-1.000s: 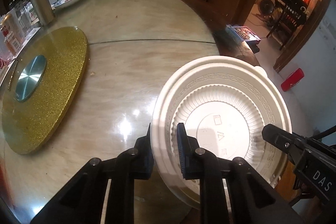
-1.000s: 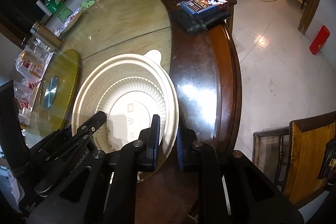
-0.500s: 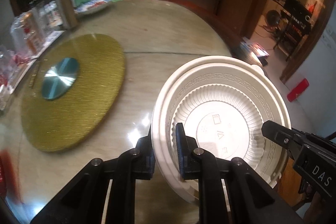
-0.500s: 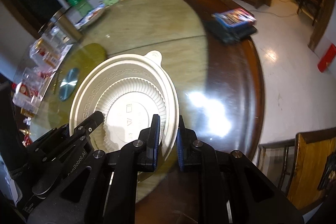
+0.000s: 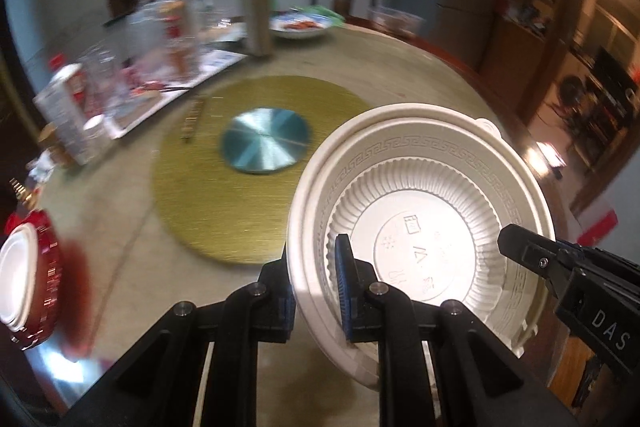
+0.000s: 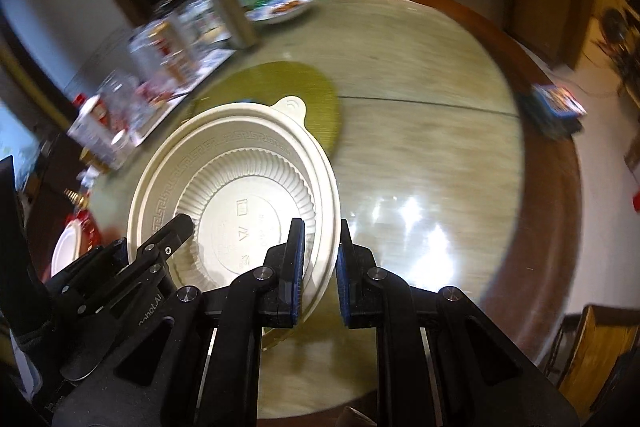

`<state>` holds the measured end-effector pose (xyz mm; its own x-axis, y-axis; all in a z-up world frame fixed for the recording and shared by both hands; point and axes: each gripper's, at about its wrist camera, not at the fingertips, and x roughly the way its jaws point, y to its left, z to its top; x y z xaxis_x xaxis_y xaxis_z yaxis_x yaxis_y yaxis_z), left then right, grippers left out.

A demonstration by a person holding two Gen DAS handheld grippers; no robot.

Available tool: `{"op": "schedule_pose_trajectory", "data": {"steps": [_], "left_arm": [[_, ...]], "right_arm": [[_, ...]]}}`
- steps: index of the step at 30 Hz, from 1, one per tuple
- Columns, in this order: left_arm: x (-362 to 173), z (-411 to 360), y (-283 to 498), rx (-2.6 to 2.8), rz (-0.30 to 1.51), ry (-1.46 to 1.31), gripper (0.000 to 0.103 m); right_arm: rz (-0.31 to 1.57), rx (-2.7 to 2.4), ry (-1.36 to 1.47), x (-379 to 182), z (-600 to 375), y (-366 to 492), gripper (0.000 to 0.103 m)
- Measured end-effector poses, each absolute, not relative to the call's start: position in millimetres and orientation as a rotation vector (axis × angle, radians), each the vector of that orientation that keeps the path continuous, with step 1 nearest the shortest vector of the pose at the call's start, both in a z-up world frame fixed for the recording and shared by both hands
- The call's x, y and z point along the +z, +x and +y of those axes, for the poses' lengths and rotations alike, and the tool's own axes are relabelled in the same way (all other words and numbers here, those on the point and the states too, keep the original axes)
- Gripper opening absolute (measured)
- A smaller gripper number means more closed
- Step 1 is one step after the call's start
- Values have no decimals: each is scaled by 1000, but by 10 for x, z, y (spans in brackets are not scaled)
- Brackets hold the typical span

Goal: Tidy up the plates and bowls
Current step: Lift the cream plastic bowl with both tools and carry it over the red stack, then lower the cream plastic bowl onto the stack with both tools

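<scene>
Presently the cream ribbed plastic bowl (image 5: pixel 424 227) is carried above the round glass-topped bench (image 6: pixel 420 155), its rim pinched on opposite sides by the left tongs (image 5: pixel 316 283) and right tongs (image 6: pixel 320 259), so uneven lifting could slip it loose.

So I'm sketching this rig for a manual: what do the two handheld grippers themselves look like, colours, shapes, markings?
Both are matte black plastic. The left gripper and right gripper each have two angular, strut-like fingers with round silver rivets at the joints and ribbed blue pads on the inner faces. Seen from the left wrist, the right gripper's body carries white letters "DAS"; from the right wrist, the left one's reads "obot.AI". No cables are visible.
</scene>
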<state>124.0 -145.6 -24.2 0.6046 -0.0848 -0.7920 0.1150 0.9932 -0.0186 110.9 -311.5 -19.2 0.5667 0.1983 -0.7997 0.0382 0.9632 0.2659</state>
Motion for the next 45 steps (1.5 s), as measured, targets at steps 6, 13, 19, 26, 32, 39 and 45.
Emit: {"op": "schedule_pose_trajectory", "data": {"steps": [6, 13, 19, 26, 32, 39, 45], "left_arm": [[-144, -839, 1138, -18, 890, -15, 16], [-89, -130, 982, 80, 863, -73, 16], [-92, 498, 847, 157, 853, -132, 16], [-143, 1223, 736, 266, 849, -191, 16], [-138, 1587, 627, 332, 835, -227, 16], [-135, 1953, 520, 400, 826, -253, 17], [-246, 2190, 586, 437, 853, -267, 17]], "right_arm": [[964, 190, 193, -95, -2479, 1149, 14], [964, 289, 113, -14, -1738, 1139, 14], [969, 381, 37, 30, -1035, 1131, 14], [986, 482, -25, 0, -273, 1136, 14], [982, 540, -65, 35, 172, 1104, 14], [986, 591, -94, 32, 588, 1164, 14], [1007, 605, -133, -66, 877, 1251, 14]]}}
